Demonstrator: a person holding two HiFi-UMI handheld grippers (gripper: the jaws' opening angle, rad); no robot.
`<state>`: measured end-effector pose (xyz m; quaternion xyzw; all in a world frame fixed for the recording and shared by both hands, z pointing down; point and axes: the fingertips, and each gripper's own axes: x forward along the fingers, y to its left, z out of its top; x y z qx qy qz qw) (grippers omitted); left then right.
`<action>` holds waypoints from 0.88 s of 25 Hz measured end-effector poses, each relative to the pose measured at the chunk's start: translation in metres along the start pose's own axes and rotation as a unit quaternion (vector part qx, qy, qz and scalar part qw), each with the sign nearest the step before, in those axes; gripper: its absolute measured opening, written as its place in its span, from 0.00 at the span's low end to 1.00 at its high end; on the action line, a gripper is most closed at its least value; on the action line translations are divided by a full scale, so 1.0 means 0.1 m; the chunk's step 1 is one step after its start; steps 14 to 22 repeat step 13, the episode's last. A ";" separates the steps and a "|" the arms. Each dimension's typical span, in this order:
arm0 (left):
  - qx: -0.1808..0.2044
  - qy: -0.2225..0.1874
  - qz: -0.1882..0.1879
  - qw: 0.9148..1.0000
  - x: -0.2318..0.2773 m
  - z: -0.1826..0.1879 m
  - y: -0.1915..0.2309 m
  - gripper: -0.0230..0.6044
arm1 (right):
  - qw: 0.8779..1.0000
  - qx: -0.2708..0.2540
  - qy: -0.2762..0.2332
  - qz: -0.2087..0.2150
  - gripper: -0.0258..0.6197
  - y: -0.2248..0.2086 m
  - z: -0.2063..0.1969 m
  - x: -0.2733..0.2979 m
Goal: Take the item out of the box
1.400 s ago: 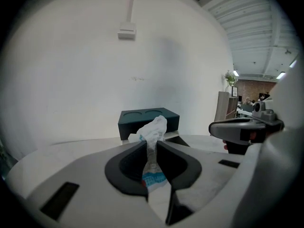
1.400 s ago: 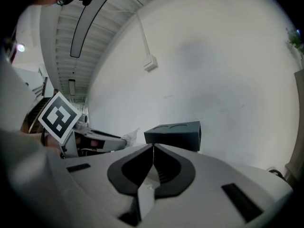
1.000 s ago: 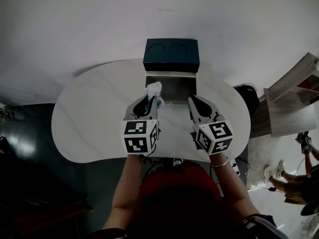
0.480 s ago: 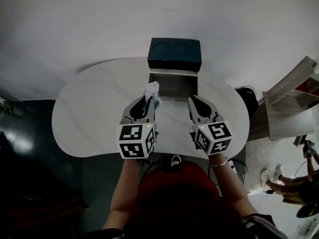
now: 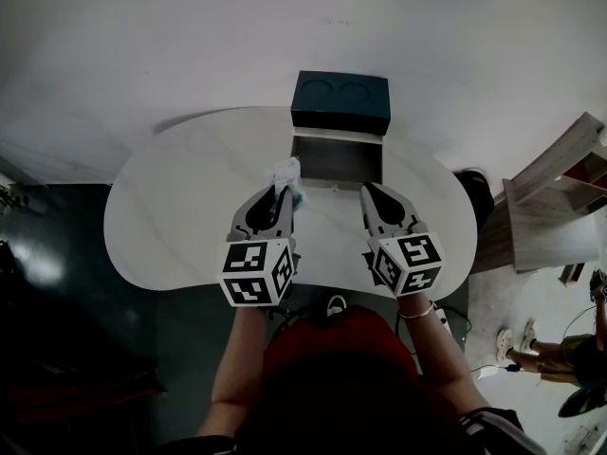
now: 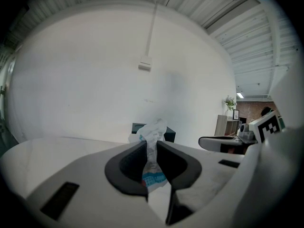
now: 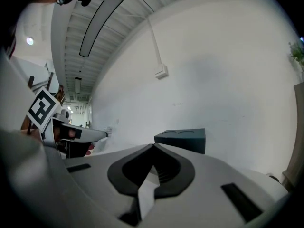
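Note:
The box [image 5: 337, 157] lies open at the table's far edge, its dark lid [image 5: 341, 102] standing up behind the pale tray. My left gripper [image 5: 285, 190] is shut on a crumpled white packet [image 5: 287, 172] with blue print, held just left of the box's front corner. In the left gripper view the packet [image 6: 153, 148] is pinched between the dark pads [image 6: 130, 163], its top sticking up past them. My right gripper [image 5: 371, 191] hovers before the box's right front, shut with nothing in it. In the right gripper view, the right gripper [image 7: 153, 147] has the lid [image 7: 183, 139] beyond its tips.
The white rounded table [image 5: 180, 207] ends close to my body. A dark floor lies to the left. A wooden shelf unit [image 5: 560, 192] and a dark stool [image 5: 474, 186] stand to the right. A person's feet [image 5: 517, 354] show at the lower right.
My left gripper has drawn back slightly toward me and leftward with the packet, away from the box. The right gripper has barely moved.

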<state>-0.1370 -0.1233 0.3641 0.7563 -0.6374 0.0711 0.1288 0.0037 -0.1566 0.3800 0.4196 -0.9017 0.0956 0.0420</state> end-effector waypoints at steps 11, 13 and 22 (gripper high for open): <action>-0.005 -0.007 0.005 1.000 -0.20 -0.04 0.04 0.16 | 1.000 -0.003 -0.002 0.000 0.06 0.11 0.01 -0.08; -0.007 -0.007 0.005 1.000 -0.23 -0.05 0.04 0.16 | 1.000 -0.002 -0.002 -0.001 0.06 0.12 0.00 -0.11; -0.007 -0.007 0.005 1.000 -0.23 -0.05 0.04 0.16 | 1.000 -0.002 -0.002 -0.001 0.06 0.12 0.00 -0.11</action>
